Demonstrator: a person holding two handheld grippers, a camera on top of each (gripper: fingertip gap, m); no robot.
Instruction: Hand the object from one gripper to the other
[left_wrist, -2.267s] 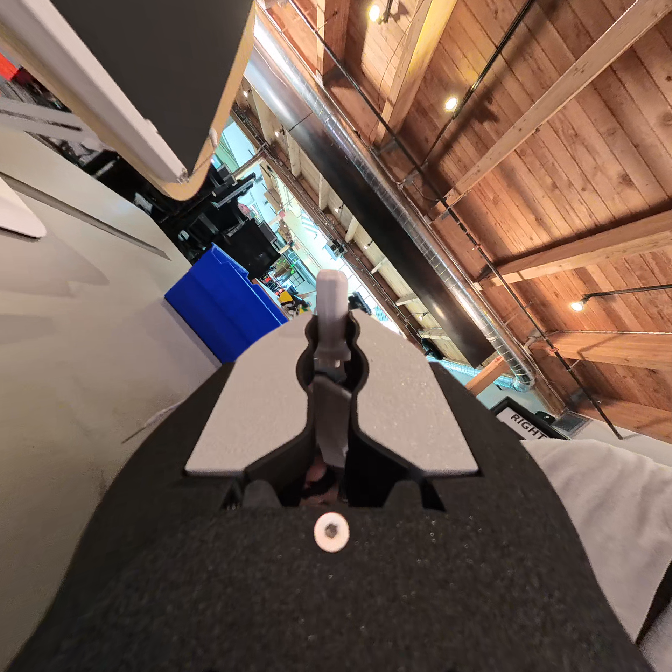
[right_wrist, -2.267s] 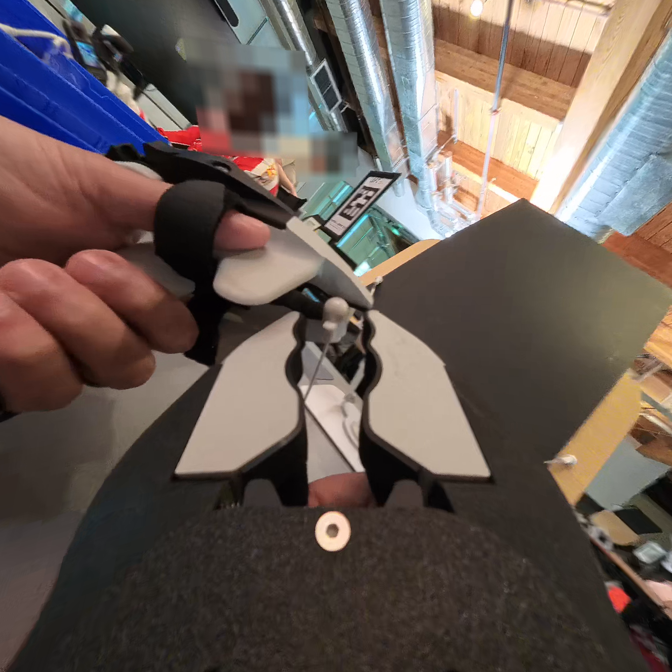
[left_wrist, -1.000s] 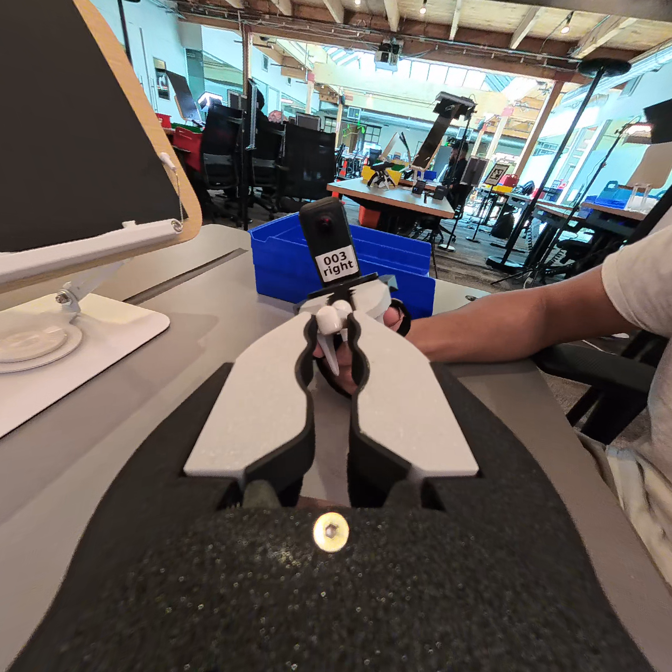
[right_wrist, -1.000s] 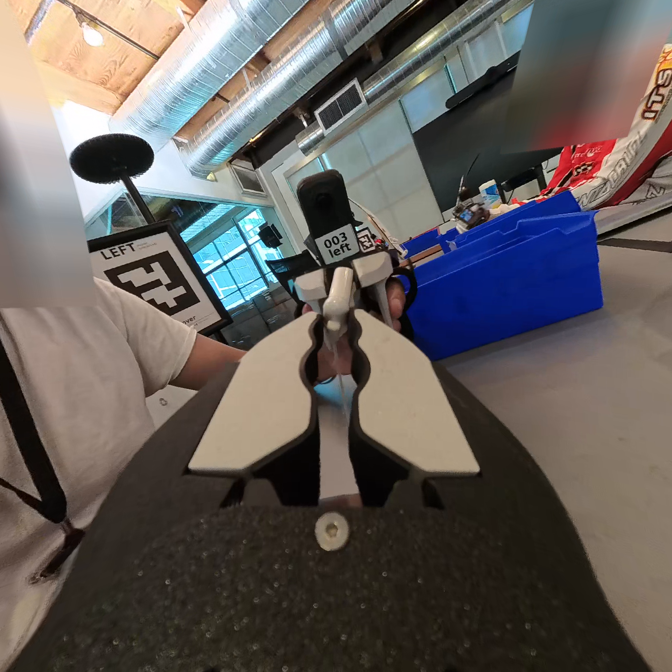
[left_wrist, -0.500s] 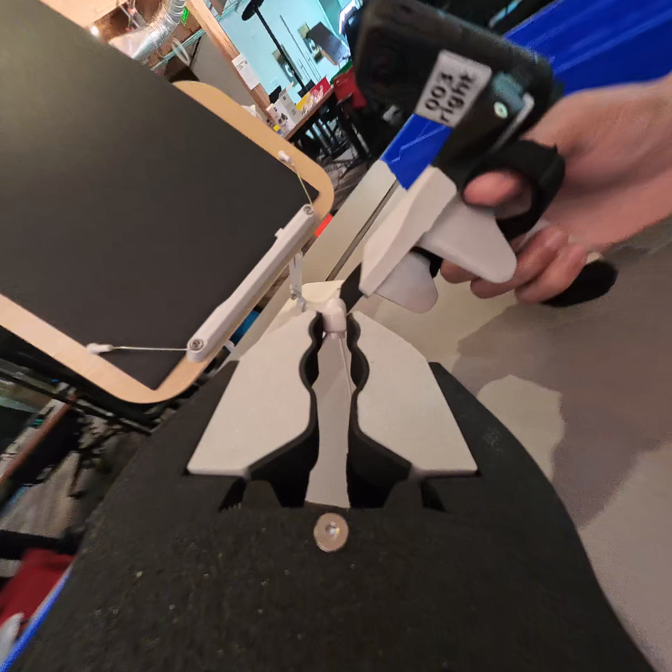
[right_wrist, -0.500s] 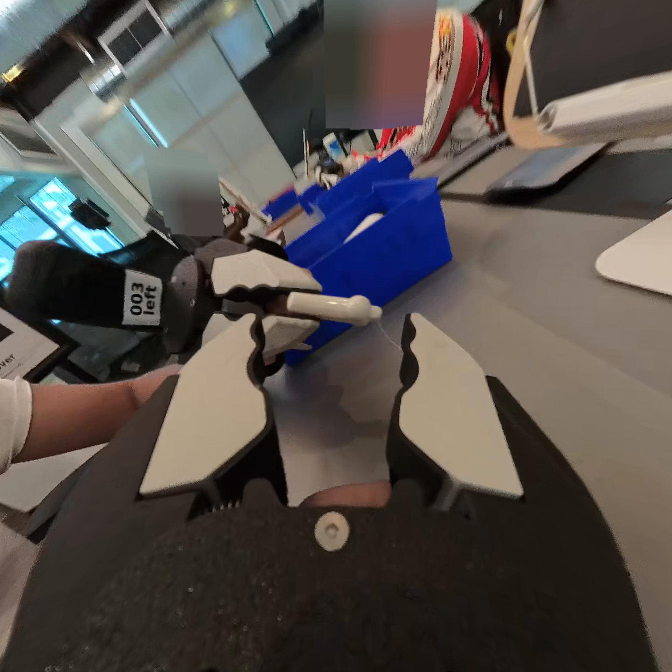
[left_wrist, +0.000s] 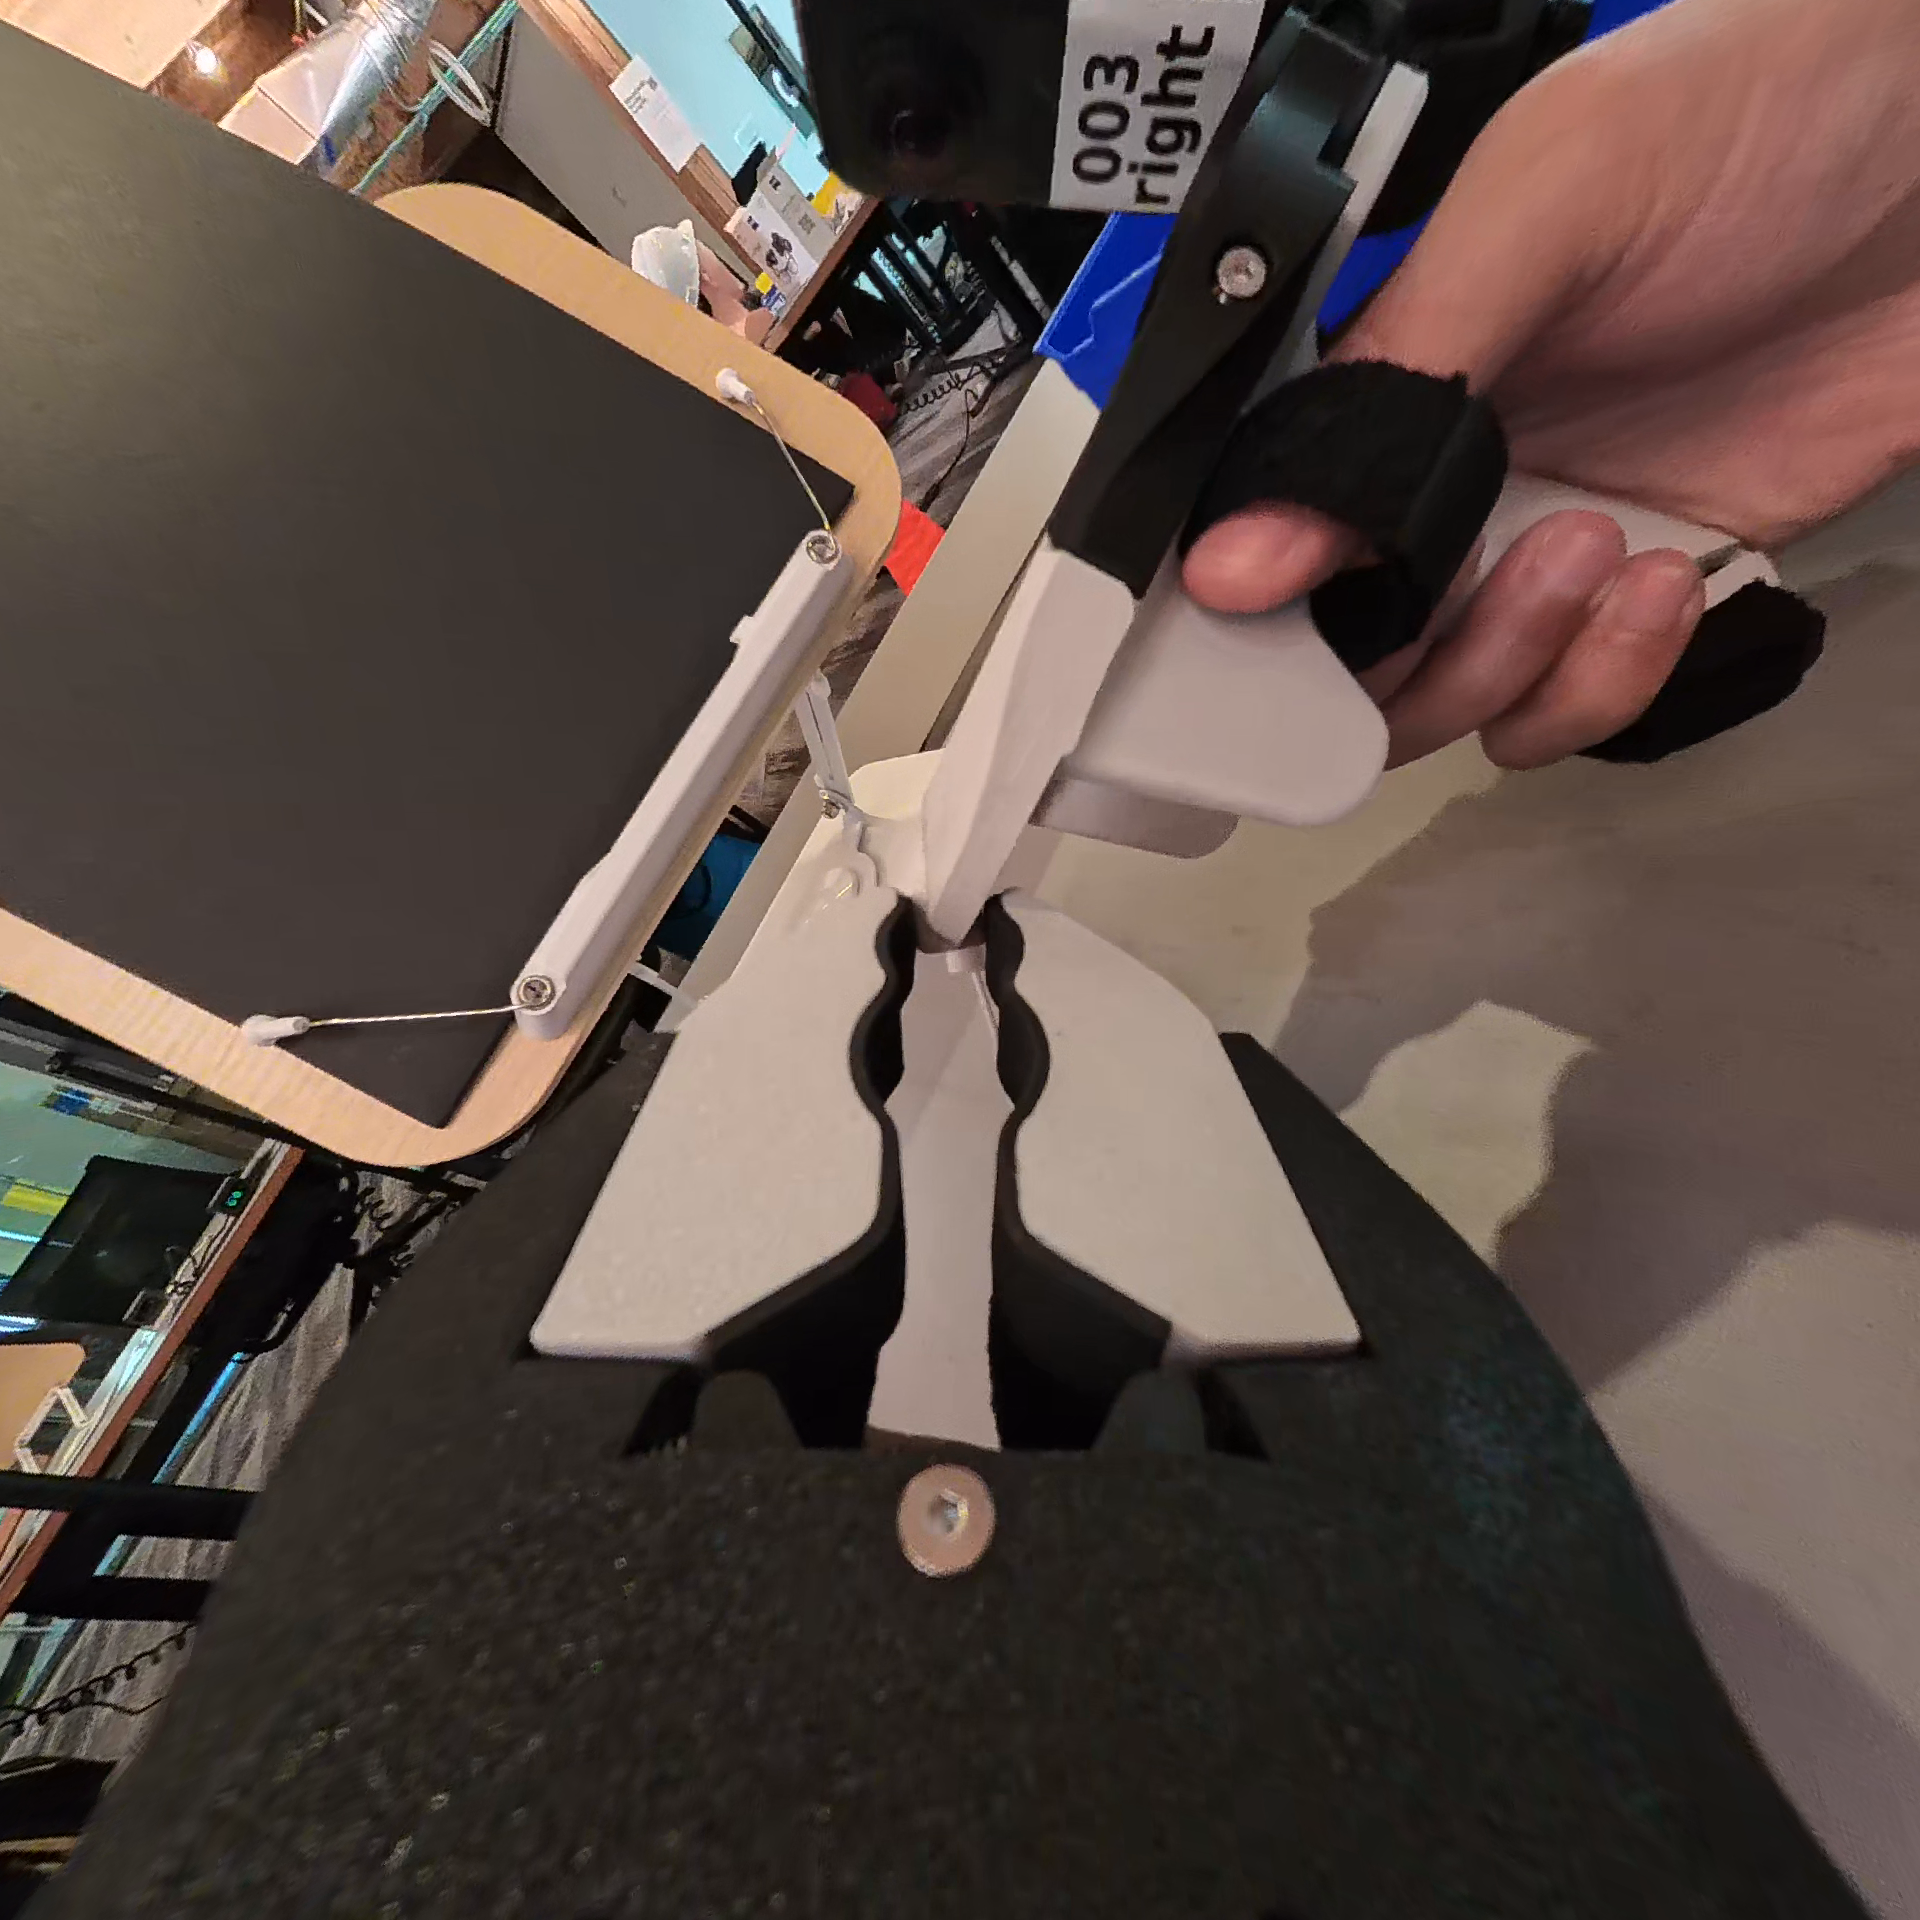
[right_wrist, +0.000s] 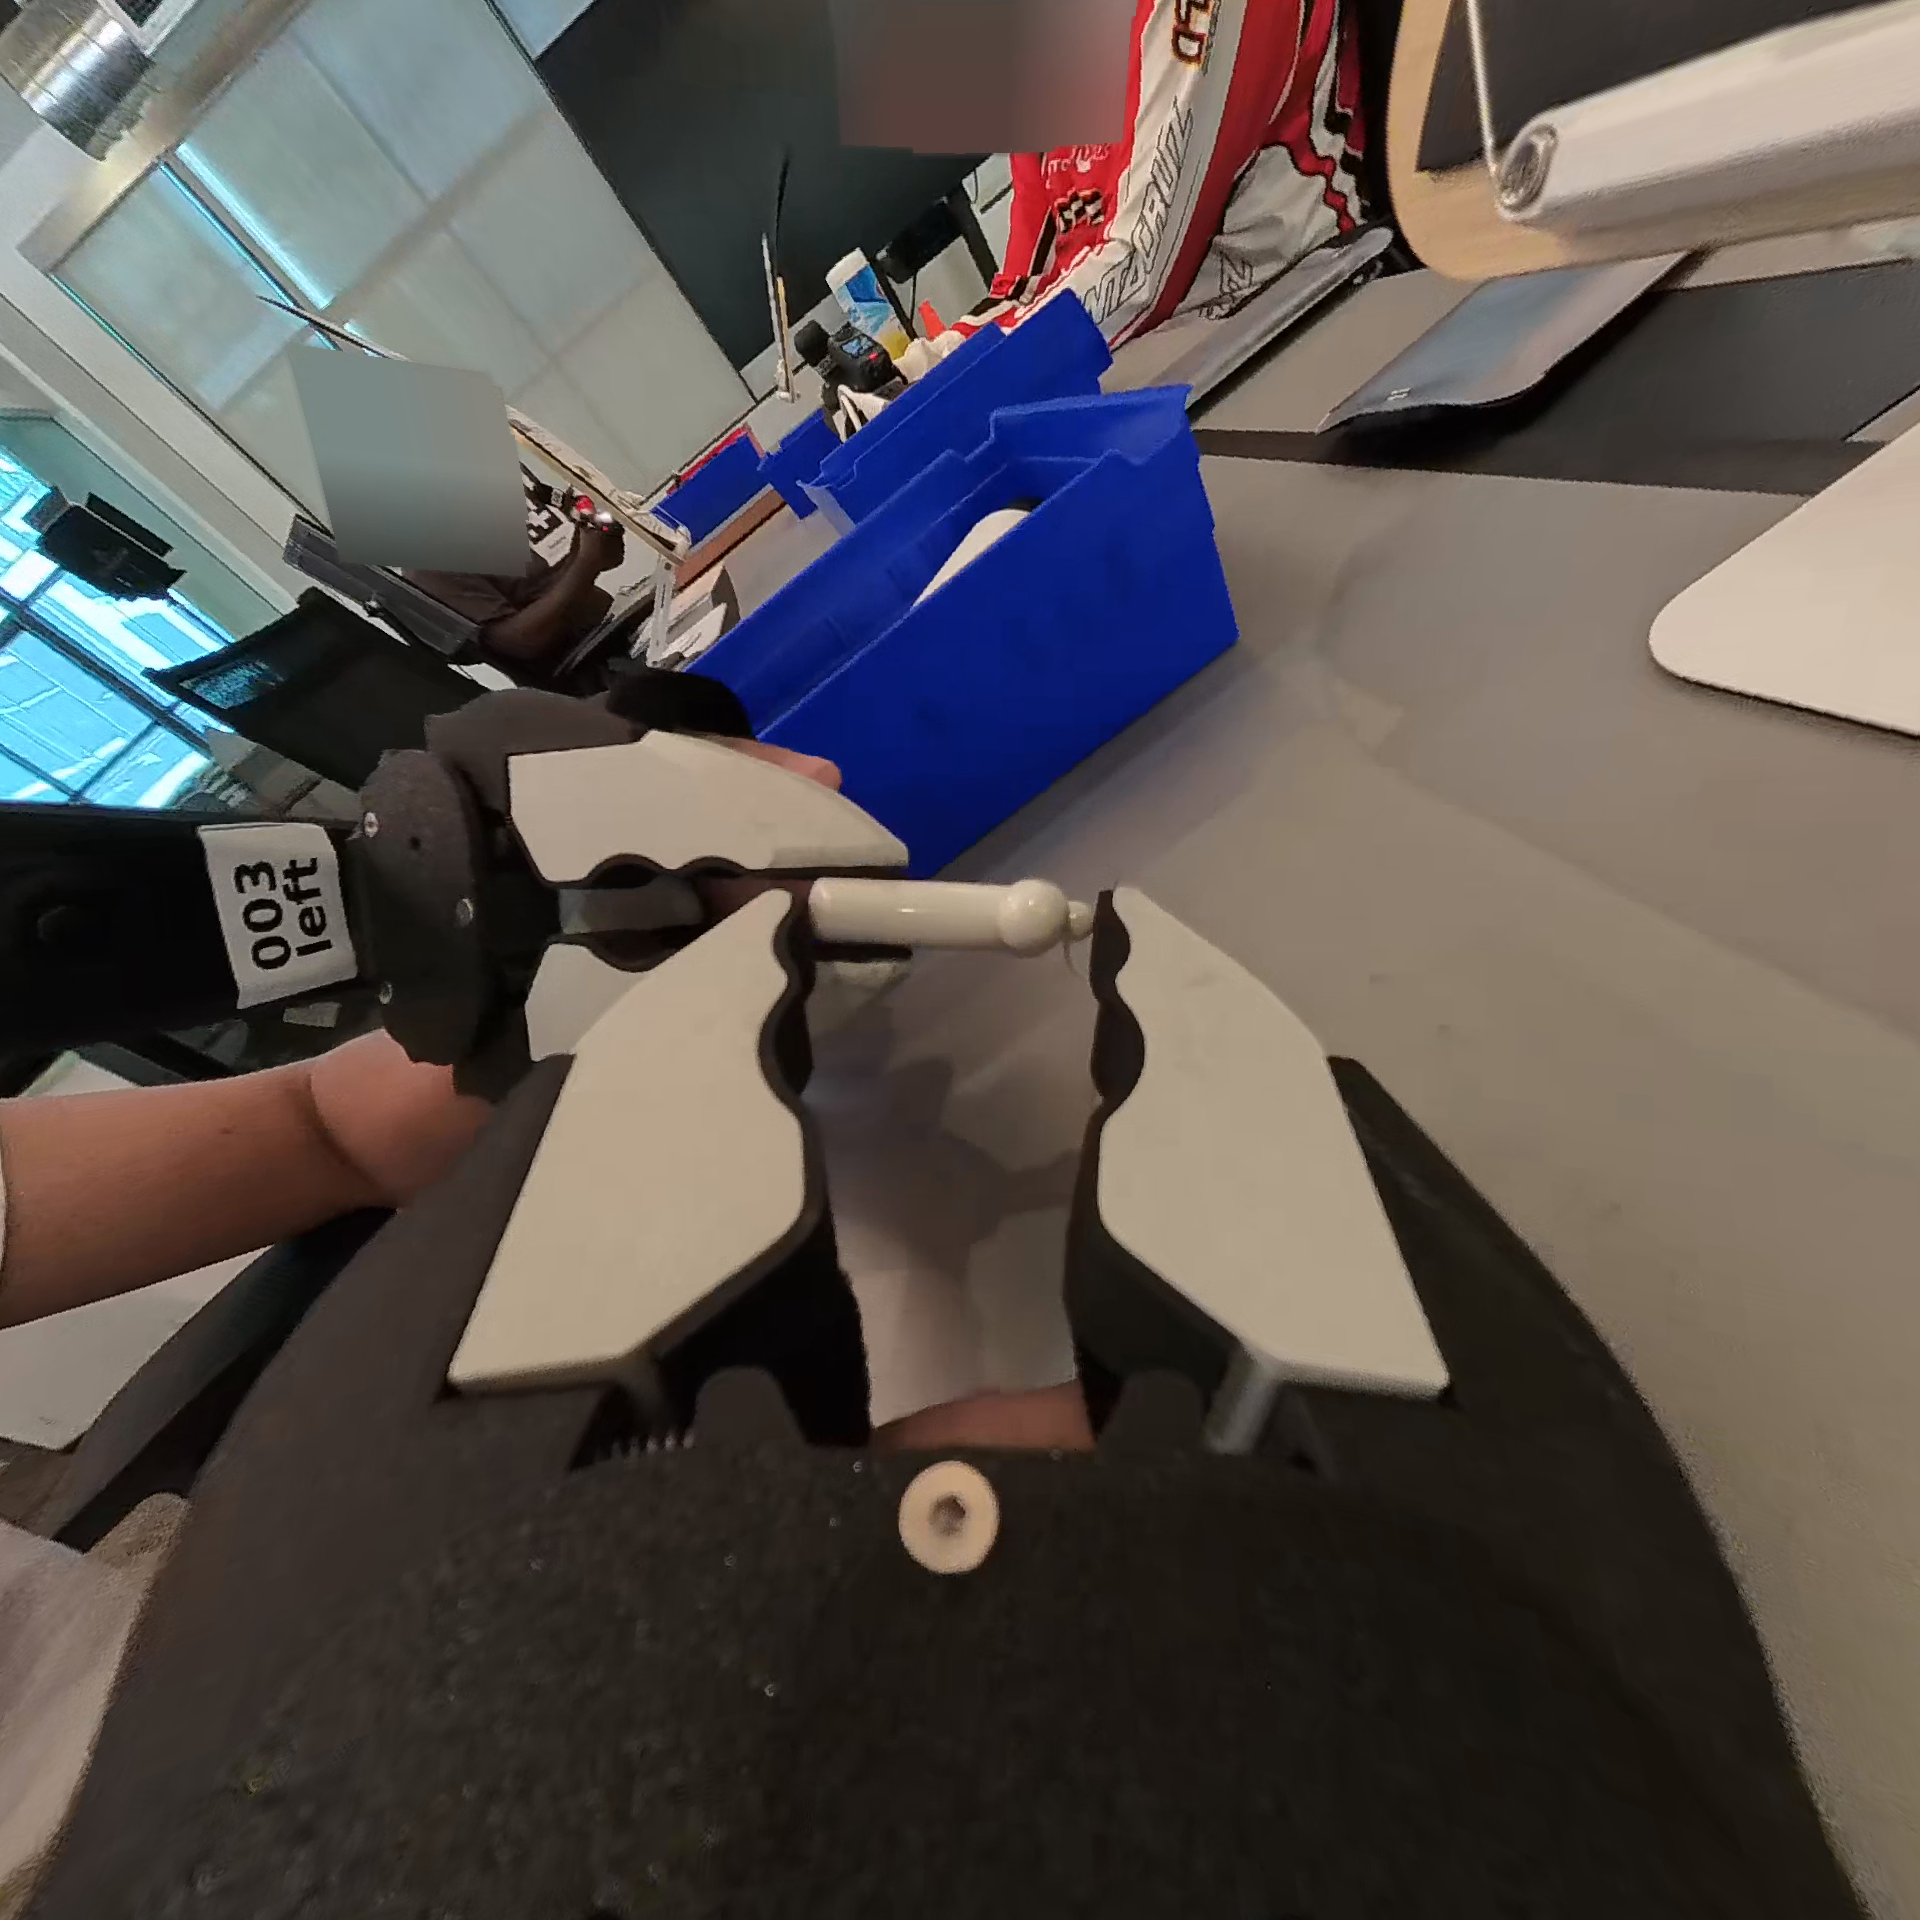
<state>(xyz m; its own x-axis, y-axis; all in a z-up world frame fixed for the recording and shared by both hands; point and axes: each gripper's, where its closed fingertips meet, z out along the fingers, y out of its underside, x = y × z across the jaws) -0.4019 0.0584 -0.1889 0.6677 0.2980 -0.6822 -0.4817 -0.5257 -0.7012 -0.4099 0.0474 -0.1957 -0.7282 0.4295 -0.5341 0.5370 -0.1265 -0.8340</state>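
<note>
White pin (right_wrist: 940, 922) in left tongs (right_wrist: 727, 883), blue bin (right_wrist: 997, 665) behind

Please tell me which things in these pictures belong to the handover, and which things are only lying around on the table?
Part of the job:
- white peg, its knobbed end free
- left gripper, jaws shut on the peg
- right gripper, jaws open around the peg's knob

Just lying about:
- blue bin
- black board with wooden rim
- white stand base
- grey table
</note>
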